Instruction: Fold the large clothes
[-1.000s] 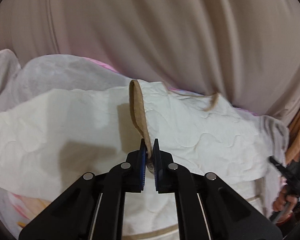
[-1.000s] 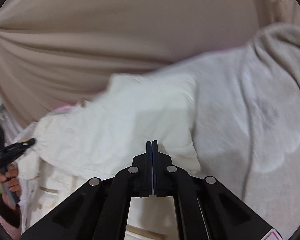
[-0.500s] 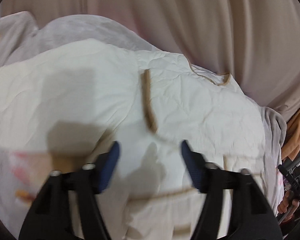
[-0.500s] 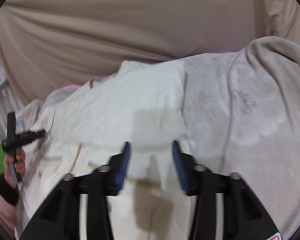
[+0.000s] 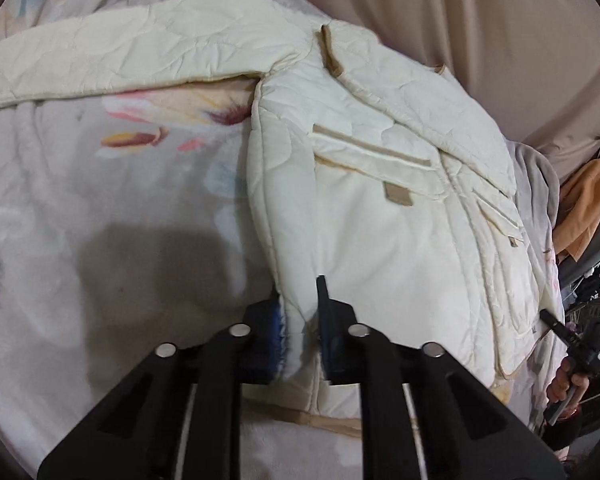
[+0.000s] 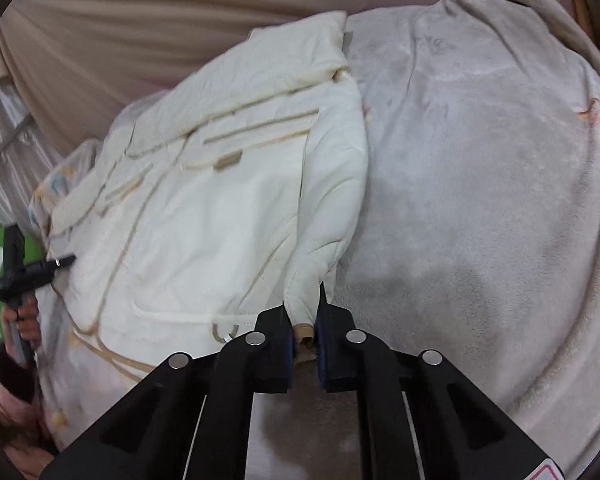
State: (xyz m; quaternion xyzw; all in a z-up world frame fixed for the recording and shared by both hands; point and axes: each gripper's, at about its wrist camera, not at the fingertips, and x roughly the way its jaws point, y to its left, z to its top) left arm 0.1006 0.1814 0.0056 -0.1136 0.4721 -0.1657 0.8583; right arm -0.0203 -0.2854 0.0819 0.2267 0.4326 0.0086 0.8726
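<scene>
Jacket: cream quilted jacket [image 5: 380, 208] spread on the grey blanket [image 5: 100, 220].
Left tool [image 5: 300, 320]: just closed, pinching the jacket's bottom corner.
Right tool [image 6: 303, 334]: just closed, pinching the hem's other corner.

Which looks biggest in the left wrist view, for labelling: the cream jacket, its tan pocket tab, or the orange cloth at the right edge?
1. cream jacket, by far the largest.
2. orange cloth, partly cut off at the edge, so unsure.
3. tan pocket tab, smallest.
</scene>
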